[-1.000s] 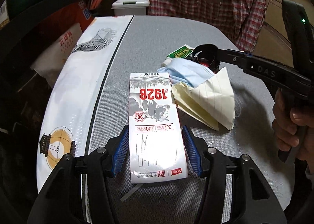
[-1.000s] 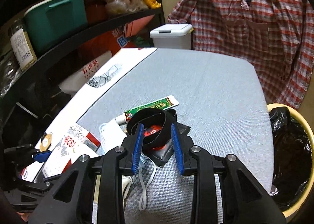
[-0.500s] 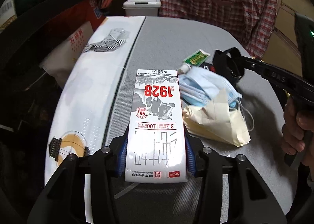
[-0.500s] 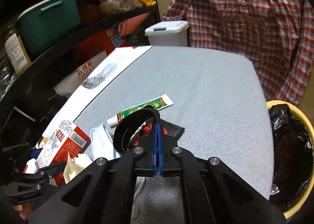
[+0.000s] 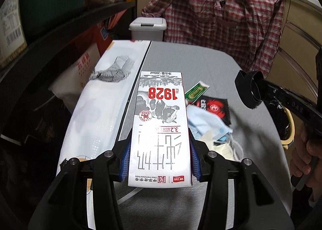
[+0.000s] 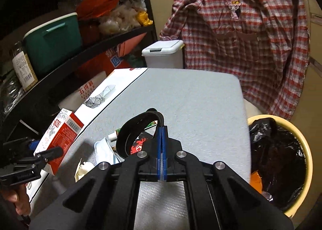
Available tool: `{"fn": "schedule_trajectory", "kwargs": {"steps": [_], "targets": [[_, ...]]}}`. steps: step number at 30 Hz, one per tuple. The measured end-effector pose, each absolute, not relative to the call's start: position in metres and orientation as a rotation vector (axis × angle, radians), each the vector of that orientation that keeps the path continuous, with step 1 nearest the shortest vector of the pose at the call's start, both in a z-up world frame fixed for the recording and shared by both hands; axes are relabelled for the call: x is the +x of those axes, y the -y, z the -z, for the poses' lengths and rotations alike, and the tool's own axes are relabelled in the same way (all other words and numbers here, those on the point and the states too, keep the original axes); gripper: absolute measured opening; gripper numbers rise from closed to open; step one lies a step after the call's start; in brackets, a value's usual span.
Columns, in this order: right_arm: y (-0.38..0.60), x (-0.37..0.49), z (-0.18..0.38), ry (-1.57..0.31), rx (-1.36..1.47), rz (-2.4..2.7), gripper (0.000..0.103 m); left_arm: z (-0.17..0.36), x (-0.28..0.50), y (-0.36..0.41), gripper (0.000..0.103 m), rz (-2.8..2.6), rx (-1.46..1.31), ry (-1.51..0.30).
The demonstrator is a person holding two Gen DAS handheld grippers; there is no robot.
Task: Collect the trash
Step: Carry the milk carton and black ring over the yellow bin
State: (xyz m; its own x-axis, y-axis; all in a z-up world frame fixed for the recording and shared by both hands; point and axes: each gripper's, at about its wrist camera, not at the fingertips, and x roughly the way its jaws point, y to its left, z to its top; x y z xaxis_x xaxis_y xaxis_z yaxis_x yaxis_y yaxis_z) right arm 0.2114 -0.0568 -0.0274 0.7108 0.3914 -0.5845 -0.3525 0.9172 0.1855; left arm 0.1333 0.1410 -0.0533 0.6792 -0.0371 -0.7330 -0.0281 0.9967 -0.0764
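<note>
Standing beside the grey table (image 6: 201, 109), a yellow bin (image 6: 306, 167) lined with a black bag (image 6: 277, 149) holds dark crumpled trash and something orange. Lifted off the tabletop, a white milk carton (image 5: 160, 129) printed with a red "1928" sits clamped between the left gripper (image 5: 160, 159) pads. The right gripper (image 6: 161, 141), jaws together, pinches a black ring-shaped band (image 6: 136, 129) above a blue face mask (image 5: 207, 125).

Right gripper (image 6: 161, 135) pinching black ring (image 6: 134, 129) above table (image 6: 201, 109).
</note>
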Motion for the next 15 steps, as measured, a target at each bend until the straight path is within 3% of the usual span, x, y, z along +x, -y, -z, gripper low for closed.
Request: {"fn": "schedule_trajectory", "kwargs": {"steps": [15], "targets": [[0.108, 0.189, 0.0, -0.583, 0.089, -0.346, 0.002, 0.022, 0.133, -0.106, 0.047, 0.038, -0.071, -0.745]]}}
